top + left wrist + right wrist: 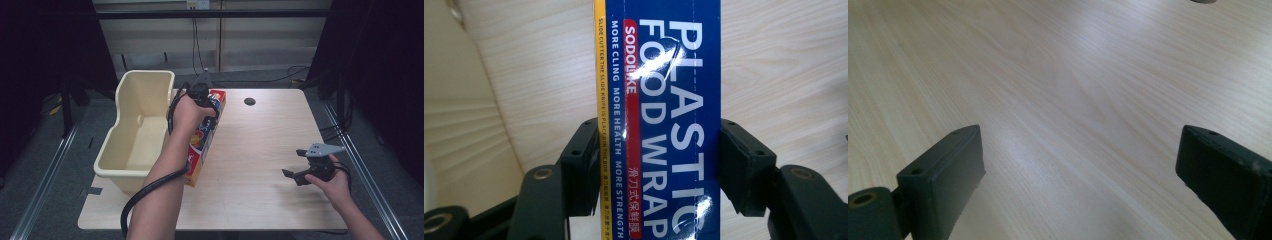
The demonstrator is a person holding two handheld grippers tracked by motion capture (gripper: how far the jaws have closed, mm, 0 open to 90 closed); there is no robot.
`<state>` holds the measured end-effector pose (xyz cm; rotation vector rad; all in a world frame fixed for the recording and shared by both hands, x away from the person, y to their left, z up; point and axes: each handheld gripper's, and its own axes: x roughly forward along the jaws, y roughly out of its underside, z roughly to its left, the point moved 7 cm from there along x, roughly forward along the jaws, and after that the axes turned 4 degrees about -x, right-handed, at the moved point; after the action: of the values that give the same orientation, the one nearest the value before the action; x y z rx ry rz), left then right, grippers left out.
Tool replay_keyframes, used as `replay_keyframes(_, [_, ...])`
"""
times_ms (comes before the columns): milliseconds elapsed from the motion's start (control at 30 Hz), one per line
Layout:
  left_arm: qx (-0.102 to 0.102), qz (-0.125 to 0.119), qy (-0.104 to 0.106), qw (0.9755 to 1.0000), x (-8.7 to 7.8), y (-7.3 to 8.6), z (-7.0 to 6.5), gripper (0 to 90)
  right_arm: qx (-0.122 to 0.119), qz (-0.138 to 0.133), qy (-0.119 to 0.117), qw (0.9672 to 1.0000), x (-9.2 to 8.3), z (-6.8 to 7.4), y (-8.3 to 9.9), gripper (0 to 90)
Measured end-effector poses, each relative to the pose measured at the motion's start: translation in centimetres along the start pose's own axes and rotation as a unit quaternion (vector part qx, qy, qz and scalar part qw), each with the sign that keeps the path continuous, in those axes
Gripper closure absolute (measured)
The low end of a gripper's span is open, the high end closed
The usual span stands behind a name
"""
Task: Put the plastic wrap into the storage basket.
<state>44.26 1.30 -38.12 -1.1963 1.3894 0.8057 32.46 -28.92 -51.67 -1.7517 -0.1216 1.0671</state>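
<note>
Box grasped, transfer not yet done; judged next: carry it over into the cream bin [131,131] at 9 o'clock of it and let go

Left gripper [659,165]: jaws clamped on both long sides of the plastic wrap box [659,100], which sits lengthwise just beside the bin's right wall

Right gripper [295,170]: at 4 o'clock on the table [260,140], jaws spread wide, nothing between them, only bare wood under them

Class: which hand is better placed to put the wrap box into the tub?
Left. The left gripper is shut on the box, right beside the tub. The right gripper is open and far off.
</note>
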Motion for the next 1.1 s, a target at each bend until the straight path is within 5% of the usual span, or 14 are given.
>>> replay_keyframes(1100, [-0.02,-0.008,0.01,0.9997,-6.5,0.1,2.4,41.7,-0.002,0.002,-0.005,1.0,0.1,0.1,0.0,4.9])
